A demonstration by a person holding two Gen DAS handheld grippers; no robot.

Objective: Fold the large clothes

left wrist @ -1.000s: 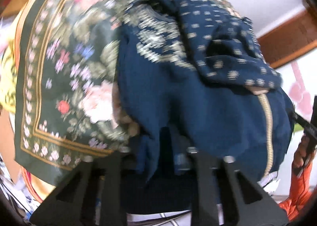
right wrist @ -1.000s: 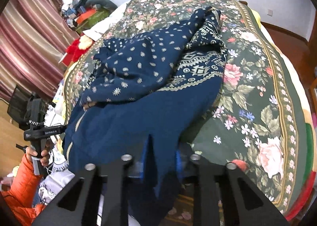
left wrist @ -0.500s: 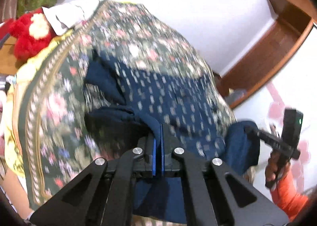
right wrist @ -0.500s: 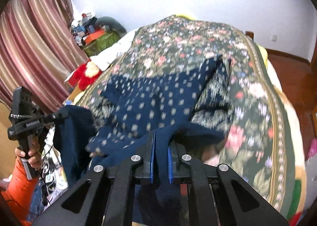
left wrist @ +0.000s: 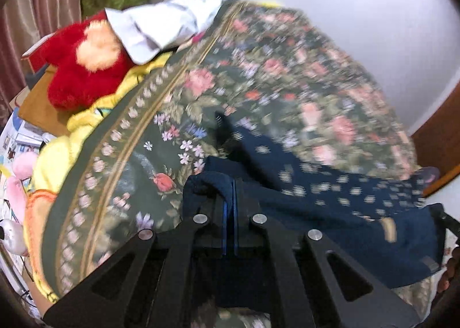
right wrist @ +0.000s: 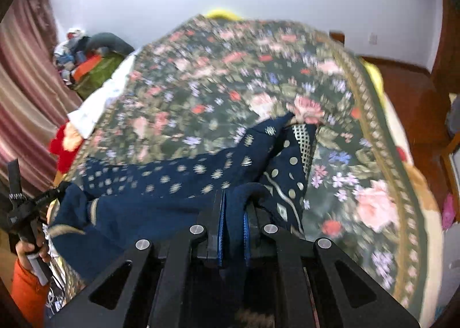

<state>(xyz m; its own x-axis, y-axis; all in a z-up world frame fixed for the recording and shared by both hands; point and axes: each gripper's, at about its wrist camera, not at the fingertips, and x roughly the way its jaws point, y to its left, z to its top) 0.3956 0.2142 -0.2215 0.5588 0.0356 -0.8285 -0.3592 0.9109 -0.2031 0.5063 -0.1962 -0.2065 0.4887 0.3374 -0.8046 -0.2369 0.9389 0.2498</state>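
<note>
Your left claw [left wrist: 229, 207] and right claw [right wrist: 232, 220] each clench an edge of the navy garment [right wrist: 172, 181], stretched over the bed [right wrist: 373, 138]'s near end, no fold yet made.

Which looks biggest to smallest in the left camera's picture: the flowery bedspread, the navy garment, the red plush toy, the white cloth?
As they appear in the left wrist view:
1. flowery bedspread
2. navy garment
3. Red plush toy and white cloth look about alike; both lie farther off, so I won't rank them.
</note>
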